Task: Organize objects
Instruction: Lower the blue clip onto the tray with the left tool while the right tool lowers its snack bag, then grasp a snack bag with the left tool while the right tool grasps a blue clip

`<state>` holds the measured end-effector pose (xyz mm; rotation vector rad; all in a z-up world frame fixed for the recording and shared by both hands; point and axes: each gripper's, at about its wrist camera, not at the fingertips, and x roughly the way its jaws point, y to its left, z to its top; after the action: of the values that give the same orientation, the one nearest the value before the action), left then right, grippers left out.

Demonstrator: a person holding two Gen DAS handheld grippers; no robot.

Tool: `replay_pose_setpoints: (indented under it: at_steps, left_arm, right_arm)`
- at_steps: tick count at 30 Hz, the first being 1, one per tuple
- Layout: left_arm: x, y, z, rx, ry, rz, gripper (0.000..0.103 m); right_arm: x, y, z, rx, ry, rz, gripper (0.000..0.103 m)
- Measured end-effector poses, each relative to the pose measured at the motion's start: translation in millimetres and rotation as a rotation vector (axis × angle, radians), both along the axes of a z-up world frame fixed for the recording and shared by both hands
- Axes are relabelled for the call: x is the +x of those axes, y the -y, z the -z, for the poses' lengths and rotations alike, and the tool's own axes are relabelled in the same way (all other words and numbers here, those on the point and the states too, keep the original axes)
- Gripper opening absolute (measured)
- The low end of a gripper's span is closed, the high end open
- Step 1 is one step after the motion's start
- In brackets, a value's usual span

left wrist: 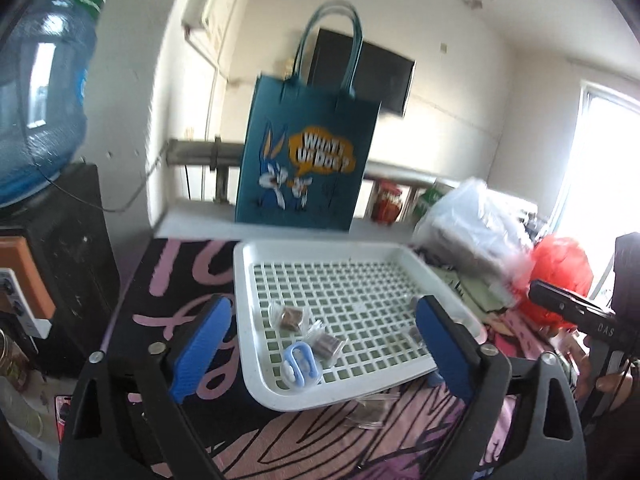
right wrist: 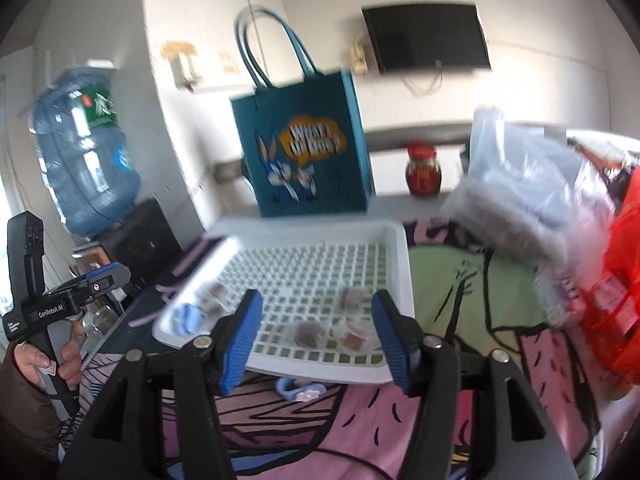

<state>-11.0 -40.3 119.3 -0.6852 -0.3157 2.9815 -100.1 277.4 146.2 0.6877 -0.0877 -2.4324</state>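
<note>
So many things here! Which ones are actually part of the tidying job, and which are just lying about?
Part of the job:
- white tray
- wrapped brown snacks in it
- blue clip in it
- second blue clip on the cloth in front of the tray
- left gripper, right gripper, both open and empty

Just lying about:
- blue cartoon bag
- water jug
- red jar
- plastic bags
- wall screen

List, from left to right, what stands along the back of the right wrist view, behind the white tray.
Large blue water bottle → teal tote bag printed with a cartoon rabbit → red-lidded glass jar → clear plastic bag of grey stuff → red plastic bag at the right edge.
</note>
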Motion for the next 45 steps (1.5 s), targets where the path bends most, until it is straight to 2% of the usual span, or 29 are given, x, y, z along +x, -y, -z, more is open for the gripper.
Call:
replay_pose_setpoints:
  at_steps: [2,5,10,15,20,23,24,25,26,28,32,33,34,40,45]
  left_arm:
    - [7,-1,2,0.008,0.007,0.008,0.097]
    - [9,-12,20,0.012,0.093,0.061,0.097]
    - [4,-34,61,-0.022,0.221,0.112,0.097]
    - [-19,-50,90,-0.036,0.334,0.133,0.097]
    - [-37,-56,100,-0.052,0.361,0.119,0.096]
    - [-45,-59,109,-0.045,0.399,0.134,0.079]
    - [-47,-60,111,-0.046,0.412,0.136,0.070]
    - [-46,-60,110,-0.052,0.406,0.127,0.061]
    - [-46,-61,110,-0.045,0.404,0.141,0.053]
    - [-45,-63,110,-0.054,0.407,0.140,0.030]
    - [-37,-63,109,-0.054,0.403,0.156,0.030]
    - [-31,-63,108,-0.064,0.394,0.157,0.028]
    - [-27,-64,106,-0.070,0.386,0.158,0.022]
    - [-8,-66,95,-0.106,0.337,0.130,0.022]
    - [1,-66,89,-0.131,0.296,0.120,0.022]
  right_arm:
    - [11,-1,-6,-0.006,-0.021,-0.010,0.063]
    - [20,2,0,0.014,-0.003,-0.038,0.065]
    - [18,25,43,0.146,0.106,-0.095,0.065]
    - [-4,47,82,0.242,0.219,-0.116,0.065]
    - [-25,63,101,0.307,0.266,-0.097,0.066]
    - [-26,65,97,0.291,0.246,-0.105,0.064]
    - [-27,66,99,0.295,0.255,-0.108,0.056]
    - [-26,67,100,0.307,0.257,-0.102,0.053]
    - [-25,67,99,0.306,0.252,-0.110,0.044]
    - [-22,67,99,0.309,0.248,-0.121,0.043]
    - [-14,70,98,0.308,0.238,-0.140,0.043]
    - [-9,69,97,0.302,0.230,-0.141,0.043]
    - [-4,68,94,0.294,0.215,-0.136,0.043]
    - [27,60,79,0.223,0.143,-0.129,0.043]
    - [41,63,66,0.202,0.082,-0.133,0.043]
